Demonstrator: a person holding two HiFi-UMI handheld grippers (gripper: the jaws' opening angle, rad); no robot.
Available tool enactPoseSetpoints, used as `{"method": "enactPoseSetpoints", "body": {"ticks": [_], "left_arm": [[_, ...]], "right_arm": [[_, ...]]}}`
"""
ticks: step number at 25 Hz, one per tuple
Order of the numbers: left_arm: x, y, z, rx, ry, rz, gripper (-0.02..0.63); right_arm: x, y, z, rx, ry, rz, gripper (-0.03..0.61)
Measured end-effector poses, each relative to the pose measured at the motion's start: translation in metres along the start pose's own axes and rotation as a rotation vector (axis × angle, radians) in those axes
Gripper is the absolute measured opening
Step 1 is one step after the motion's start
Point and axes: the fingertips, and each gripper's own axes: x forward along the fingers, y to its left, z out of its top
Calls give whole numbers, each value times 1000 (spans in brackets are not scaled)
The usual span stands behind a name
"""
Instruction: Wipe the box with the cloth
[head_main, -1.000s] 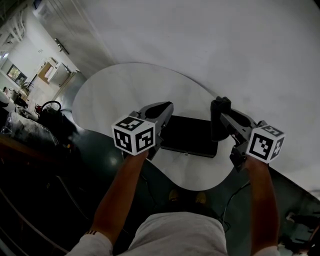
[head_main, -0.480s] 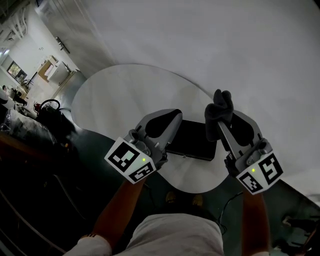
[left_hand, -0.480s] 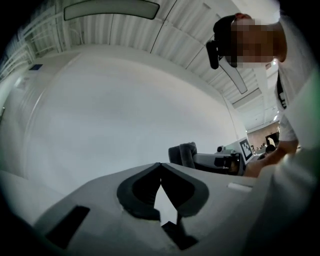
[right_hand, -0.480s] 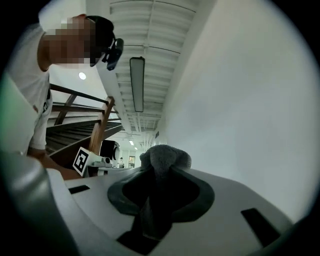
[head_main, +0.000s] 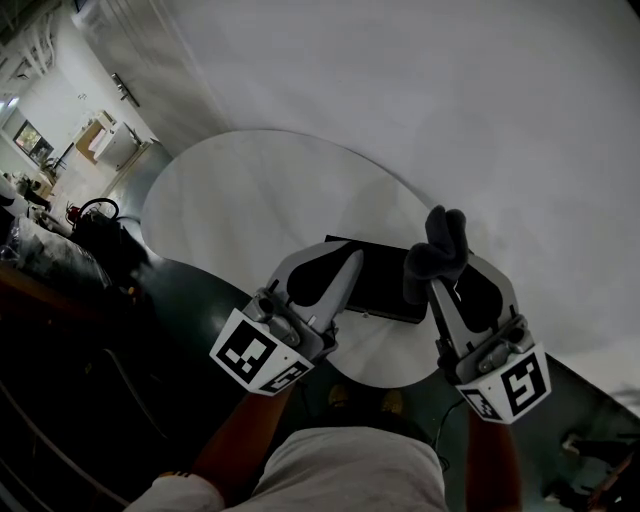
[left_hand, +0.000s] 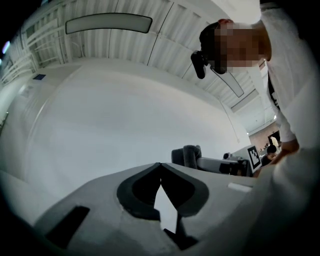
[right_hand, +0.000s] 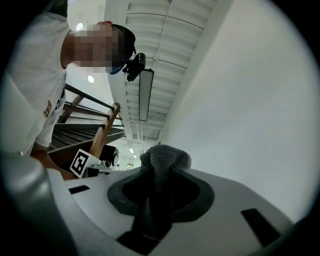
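I have the bench (head_main: 240, 190) below me, a white, rounded top. Its near edge curves in toward my legs, with dark floor past it. The box (head_main: 385, 280) is black and lies flat close to that near edge, toward the right end of the top. In the head view both grippers overlap its ends, so only its middle and its near and far edges show. To the left of the box and beyond it the white surface is bare and wide. On the near side only a narrow strip of bench lies between the box and the edge. A plain white wall runs behind the far side.

My left gripper (head_main: 346, 268) is over the left end of the box. Its jaws are pressed tip to tip with nothing between them, and it is tilted a little upward, so its own view shows wall and ceiling. My right gripper (head_main: 433, 285) is over the right end and is clamped on the cloth (head_main: 440, 245). This is a dark grey wad that bulges out above the jaw tips and runs down between the pads. This gripper also tips upward. From these views I cannot tell whether either gripper touches the box. Both forearms come up from the bottom of the head view, with the marker cubes nearest me.
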Motion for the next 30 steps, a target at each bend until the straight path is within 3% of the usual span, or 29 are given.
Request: {"method": "enactPoseSetpoints", "body": {"ticks": [30], "left_arm": [[-6, -13, -7, 13, -3, 9, 15]], "right_arm": [[-11, 5, -16, 42, 0, -49, 93]]}}
